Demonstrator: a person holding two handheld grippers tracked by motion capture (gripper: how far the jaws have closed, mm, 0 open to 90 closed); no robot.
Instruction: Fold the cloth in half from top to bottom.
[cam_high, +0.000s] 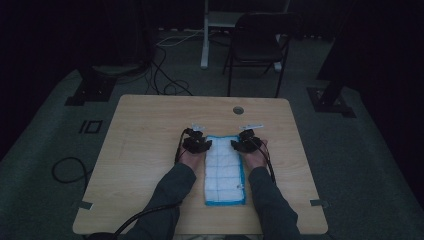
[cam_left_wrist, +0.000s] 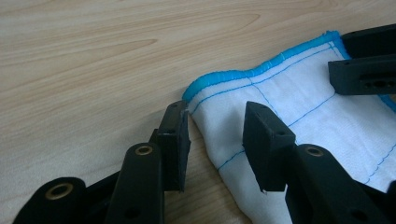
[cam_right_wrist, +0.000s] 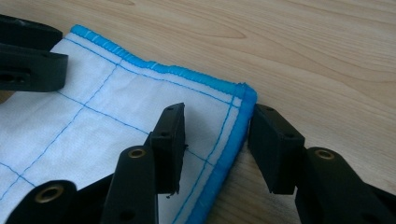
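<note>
A white cloth (cam_high: 224, 170) with blue edging and blue stitched squares lies folded lengthwise on the wooden table (cam_high: 145, 145). My left gripper (cam_high: 203, 145) stands open at the cloth's far left corner (cam_left_wrist: 198, 88); its jaws straddle the cloth's left edge (cam_left_wrist: 219, 140). My right gripper (cam_high: 235, 145) stands open at the far right corner (cam_right_wrist: 245, 91), one jaw over the cloth (cam_right_wrist: 116, 116) and the other outside the blue hem (cam_right_wrist: 229, 144). Neither holds the cloth. Each gripper view also shows the other gripper's black jaws at the far side of the cloth.
A round cable hole (cam_high: 238, 110) sits near the table's far edge. A black chair (cam_high: 256, 47) and a white post (cam_high: 204, 35) stand on the floor beyond, with cables (cam_high: 167, 80) lying there. A cable (cam_high: 70, 170) loops left of the table.
</note>
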